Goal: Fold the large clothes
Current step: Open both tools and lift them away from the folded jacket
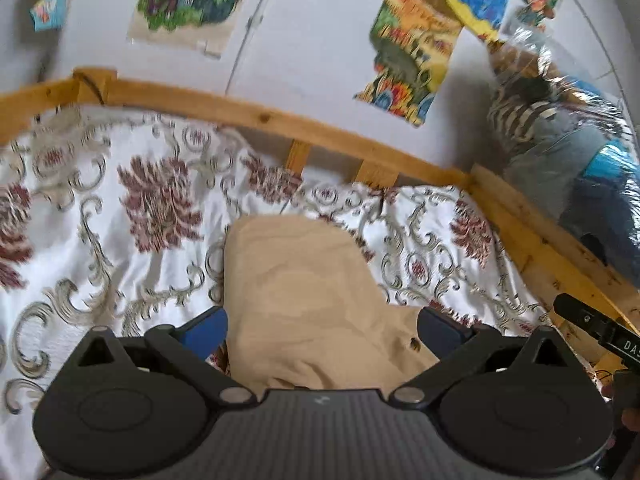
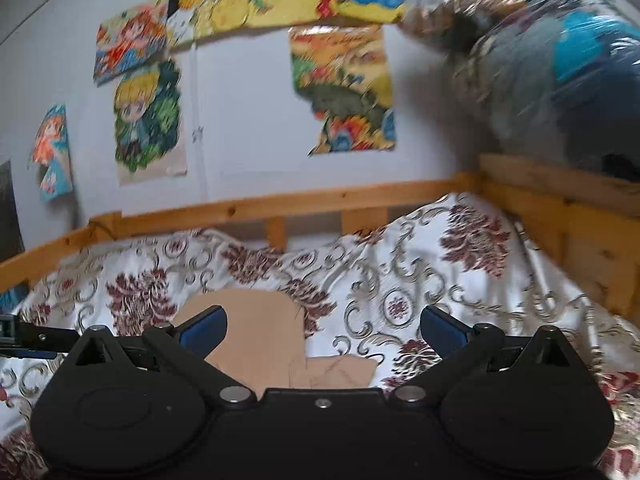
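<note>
Beside bed (image 1: 360, 136), plastic bag (image 1: 568, 152) holds clothes.

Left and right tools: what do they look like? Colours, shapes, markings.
Left tool and right tool match: black bodies, round black housings at each side, black linkage arms with silver pivot pins, blue finger pads. Ribbed grey centre plate on the left tool; the right tool, seen from the left wrist, bears white letters.

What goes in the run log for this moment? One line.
left gripper: open, empty | right gripper: open, empty | tan garment: on bedspread
</note>
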Available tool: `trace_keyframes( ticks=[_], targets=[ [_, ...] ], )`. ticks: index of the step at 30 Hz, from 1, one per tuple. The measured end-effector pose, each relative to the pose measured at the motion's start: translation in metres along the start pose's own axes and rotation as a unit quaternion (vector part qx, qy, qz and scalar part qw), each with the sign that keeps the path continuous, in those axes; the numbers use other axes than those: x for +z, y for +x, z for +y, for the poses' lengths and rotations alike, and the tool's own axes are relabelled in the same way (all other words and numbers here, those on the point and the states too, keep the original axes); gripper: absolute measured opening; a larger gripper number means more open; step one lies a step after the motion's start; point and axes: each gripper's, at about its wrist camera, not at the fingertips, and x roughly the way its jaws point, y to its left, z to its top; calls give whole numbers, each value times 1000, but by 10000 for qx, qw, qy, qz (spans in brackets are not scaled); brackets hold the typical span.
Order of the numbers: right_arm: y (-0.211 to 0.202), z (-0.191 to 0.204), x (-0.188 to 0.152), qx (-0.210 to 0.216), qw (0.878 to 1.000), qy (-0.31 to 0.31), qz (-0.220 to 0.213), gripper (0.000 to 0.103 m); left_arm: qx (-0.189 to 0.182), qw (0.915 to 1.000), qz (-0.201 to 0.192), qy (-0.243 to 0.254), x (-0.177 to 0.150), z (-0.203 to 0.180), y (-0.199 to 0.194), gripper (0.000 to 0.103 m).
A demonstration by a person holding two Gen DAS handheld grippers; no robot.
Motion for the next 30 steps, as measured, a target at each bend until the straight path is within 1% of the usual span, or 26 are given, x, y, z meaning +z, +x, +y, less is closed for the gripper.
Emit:
trace_keyframes(
  ticks=[3, 8, 11, 13, 17, 22, 25, 27, 30],
  targets=[
    [-23, 2, 4, -23, 9999, -23, -129, 102, 74, 9998, -109, 131, 1, -10, -21, 102],
    [-58, 13, 4, -15, 9994, -105, -341, 102, 408, 9981, -232, 390, -8, -22, -54, 102],
    [-75, 23, -6, -26, 9989, -250, -395, 102, 579, 9975, -51, 403, -20, -23, -63, 102],
    [-83, 30, -14, -5, 9984, -399, -406, 102, 612, 9975, 59, 352, -31, -22, -69, 102],
    [-95, 43, -31, 57, 9967, -726, -361, 102, 648, 9971, 147, 361, -54, -19, -74, 102],
    [-107, 53, -52, 58, 9958, -838, -372, 102, 654, 9970, 22, 412, -77, -20, -81, 102],
    [-111, 55, -64, -37, 9963, -773, -362, 102, 767, 9963, -37, 392, -92, -17, -80, 102],
    [-114, 55, -76, -115, 9964, -756, -359, 102, 894, 9951, 16, 426, -101, -14, -75, 102],
    [-115, 56, -94, -283, 9959, -807, -285, 102, 989, 9934, 125, 566, -108, -12, -67, 102]
  ],
)
